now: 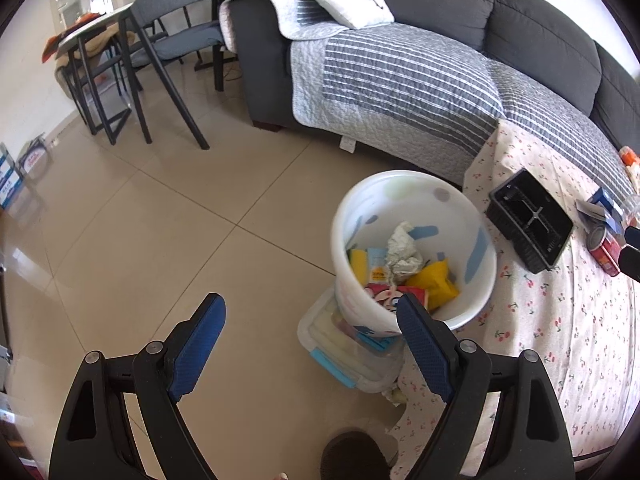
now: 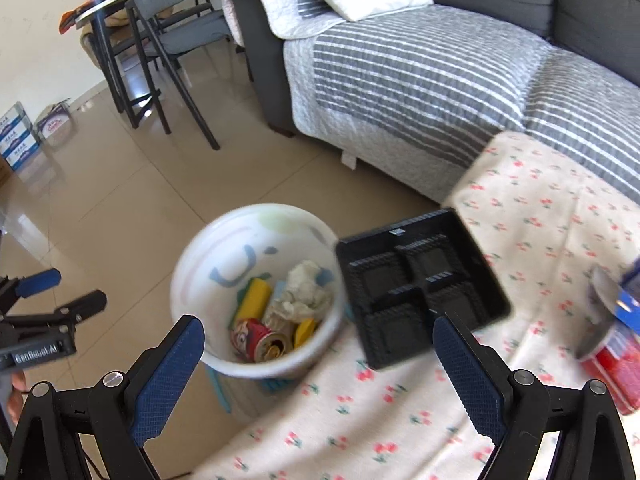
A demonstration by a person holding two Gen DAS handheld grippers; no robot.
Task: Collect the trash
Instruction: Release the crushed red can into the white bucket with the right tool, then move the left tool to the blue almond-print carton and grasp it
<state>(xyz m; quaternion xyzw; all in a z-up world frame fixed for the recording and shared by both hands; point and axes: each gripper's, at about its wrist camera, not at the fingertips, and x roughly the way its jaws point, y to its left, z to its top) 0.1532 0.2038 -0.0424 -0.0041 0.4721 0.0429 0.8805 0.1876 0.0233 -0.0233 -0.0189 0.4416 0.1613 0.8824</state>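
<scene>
A white bin (image 2: 256,292), partly full of wrappers and crumpled paper, stands on the floor against a cloth-covered table (image 2: 400,420). A black tray (image 2: 420,284) lies at the table's edge, just beside the bin. Both the right gripper (image 2: 318,364) and left gripper (image 1: 310,332) are wide open and empty. A careless grab could knock the tray to the floor or topple the can (image 2: 612,360).

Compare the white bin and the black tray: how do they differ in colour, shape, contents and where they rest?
The white bin is round and deep; the black tray is flat, rectangular and divided into compartments. The bin holds wrappers and crumpled paper; the tray looks empty. The bin stands beside the table; the tray lies on the floral tablecloth.
</scene>
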